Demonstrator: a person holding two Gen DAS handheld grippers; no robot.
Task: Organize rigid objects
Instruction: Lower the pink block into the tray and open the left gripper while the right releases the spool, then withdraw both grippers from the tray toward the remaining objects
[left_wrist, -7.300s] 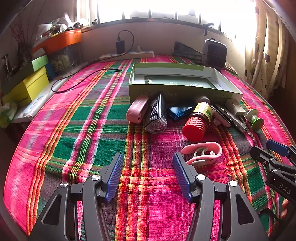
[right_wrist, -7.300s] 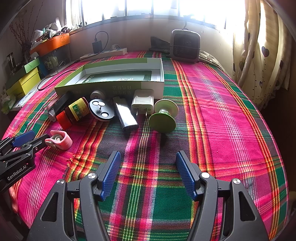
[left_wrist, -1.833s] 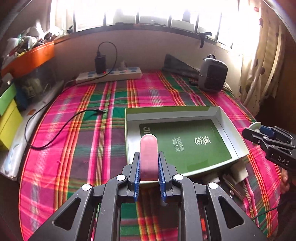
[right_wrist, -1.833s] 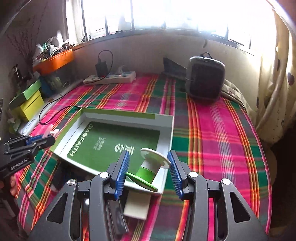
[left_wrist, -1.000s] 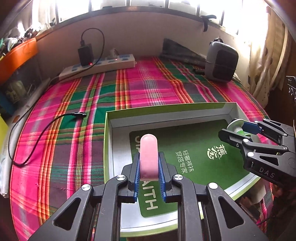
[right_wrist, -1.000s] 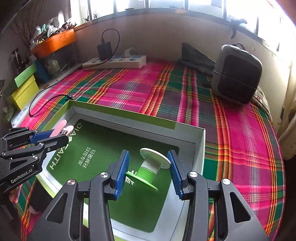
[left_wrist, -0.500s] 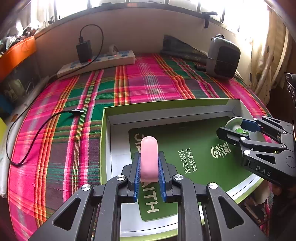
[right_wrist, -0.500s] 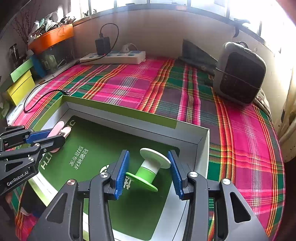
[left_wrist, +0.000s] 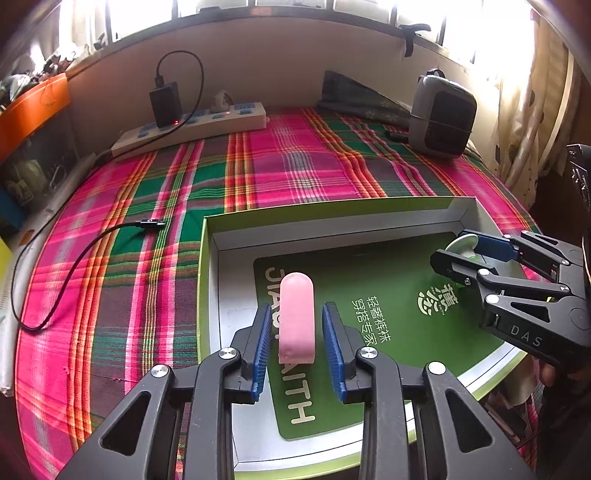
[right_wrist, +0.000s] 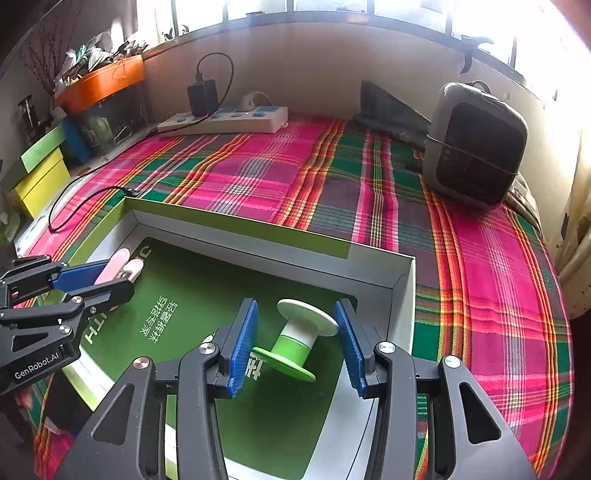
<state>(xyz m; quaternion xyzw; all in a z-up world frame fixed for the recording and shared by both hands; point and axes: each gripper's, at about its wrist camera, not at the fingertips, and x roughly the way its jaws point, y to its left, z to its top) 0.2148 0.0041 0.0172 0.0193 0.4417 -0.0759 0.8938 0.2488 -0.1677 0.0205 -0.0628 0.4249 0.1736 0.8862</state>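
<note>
- Left gripper (left_wrist: 295, 347): fingers apart, a clear gap on each side of the pink case (left_wrist: 296, 319); contact with the blue pads not seen.
- Pink case inside the green box (left_wrist: 207, 280), near its left wall, over the white letters on the floor; resting or hanging there, hard to tell.
- Right gripper (right_wrist: 295, 343): fingers wide apart around the green and white spool (right_wrist: 295, 341), gaps on both sides.
- Spool tilted inside the box, near the far right corner, green flange low, white flange high.
- Near edge of the box cut off behind both grippers.
- Box on a plaid cloth (right_wrist: 258, 166); power strip (left_wrist: 192, 127) and grey heater (right_wrist: 474, 147) at the far side.
</note>
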